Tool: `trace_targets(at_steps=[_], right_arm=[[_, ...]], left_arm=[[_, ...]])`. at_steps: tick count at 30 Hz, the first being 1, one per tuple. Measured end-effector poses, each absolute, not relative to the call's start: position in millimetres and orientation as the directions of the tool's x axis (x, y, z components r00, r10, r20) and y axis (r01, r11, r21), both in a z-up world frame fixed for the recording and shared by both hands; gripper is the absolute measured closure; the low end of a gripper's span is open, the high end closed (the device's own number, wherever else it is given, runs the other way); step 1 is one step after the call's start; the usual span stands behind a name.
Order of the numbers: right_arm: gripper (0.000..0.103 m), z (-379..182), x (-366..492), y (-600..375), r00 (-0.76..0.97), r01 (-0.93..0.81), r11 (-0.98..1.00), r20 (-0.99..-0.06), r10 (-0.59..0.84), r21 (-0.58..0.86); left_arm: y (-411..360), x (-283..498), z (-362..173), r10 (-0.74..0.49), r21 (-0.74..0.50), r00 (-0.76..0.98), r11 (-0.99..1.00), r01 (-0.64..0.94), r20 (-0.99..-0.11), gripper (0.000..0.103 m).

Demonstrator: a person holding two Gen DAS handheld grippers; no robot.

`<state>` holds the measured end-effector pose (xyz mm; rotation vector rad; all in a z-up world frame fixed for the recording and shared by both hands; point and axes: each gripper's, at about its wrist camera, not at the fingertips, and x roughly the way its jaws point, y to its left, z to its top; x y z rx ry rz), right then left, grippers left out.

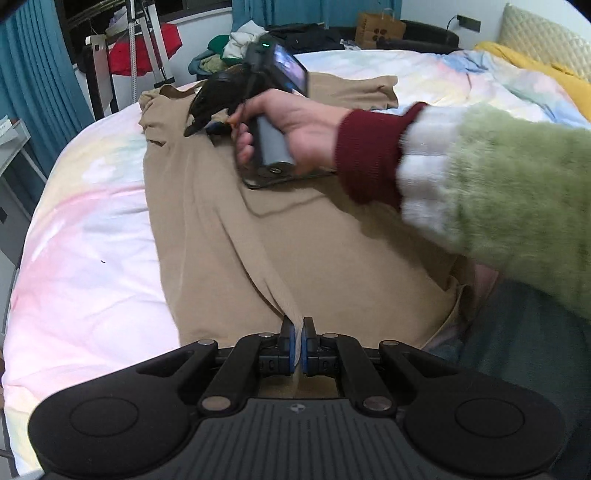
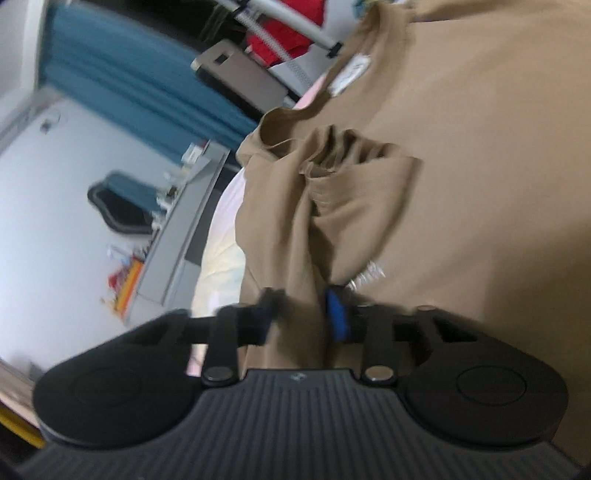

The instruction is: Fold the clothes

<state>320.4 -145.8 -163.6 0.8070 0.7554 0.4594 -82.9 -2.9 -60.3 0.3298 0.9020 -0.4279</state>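
Observation:
A tan shirt lies spread on the pastel bed cover, collar at the far end. My left gripper is shut on a narrow fold of the shirt's near hem, and a ridge of cloth runs away from the pads. A hand in a fuzzy green sleeve holds my right gripper low over the shirt's far left shoulder. The right wrist view is blurred. There, a bunched fold of the tan shirt near the collar fills the space between the right gripper's pads, touching both.
Beyond the bed's far edge are a heap of clothes, a paper bag and a rack with a red garment. Teal curtains hang at left. A yellow blanket lies far right. A grey desk stands beside the bed.

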Motion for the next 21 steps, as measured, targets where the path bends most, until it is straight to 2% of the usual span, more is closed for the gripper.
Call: trace_targets(at_steps=[7,12,13,15,16,18,20,21], right_arm=[[0.094,-121.1,308.2,-144.8,0.767,-0.155,0.744,-0.395,0.505,0.649],[0.092,-136.7,314.2,-135.8,0.763,-0.145,0.815,-0.462,0.453,0.561],[0.092,-138.0,313.9,-136.6,0.755,-0.144,0.815,-0.470,0.458,0.561],[0.090,-137.7,312.2,-138.9,0.742,-0.144,0.815,-0.483,0.464,0.561],[0.089,-132.9,309.7,-141.1,0.743,-0.146,0.817,-0.484,0.463,0.559],[0.075,-119.7,299.1,-143.7,0.752,-0.155,0.832,-0.482,0.449,0.533],[0.048,-107.2,284.9,-145.9,0.767,-0.168,0.849,-0.475,0.431,0.500],[0.043,-101.2,277.6,-147.7,0.775,-0.168,0.858,-0.474,0.419,0.485]], left_arm=[[-18.9,-101.5,-72.3,-0.237,0.075,0.521,0.858,0.508,-0.820,0.100],[-26.0,-91.2,-90.1,-0.209,0.084,0.505,0.863,0.498,-0.837,0.098],[-25.3,-92.3,-88.0,-0.208,0.086,0.509,0.864,0.495,-0.835,0.096],[-24.0,-94.8,-83.0,-0.207,0.090,0.518,0.867,0.490,-0.830,0.080],[-23.3,-96.5,-78.9,-0.209,0.090,0.526,0.869,0.486,-0.825,0.076],[-21.4,-109.1,-69.8,-0.223,0.089,0.551,0.872,0.482,-0.804,0.062],[-17.9,-115.4,-56.3,-0.242,0.083,0.579,0.875,0.476,-0.778,0.053],[-16.0,-115.9,-50.5,-0.251,0.078,0.592,0.878,0.472,-0.766,0.047]])
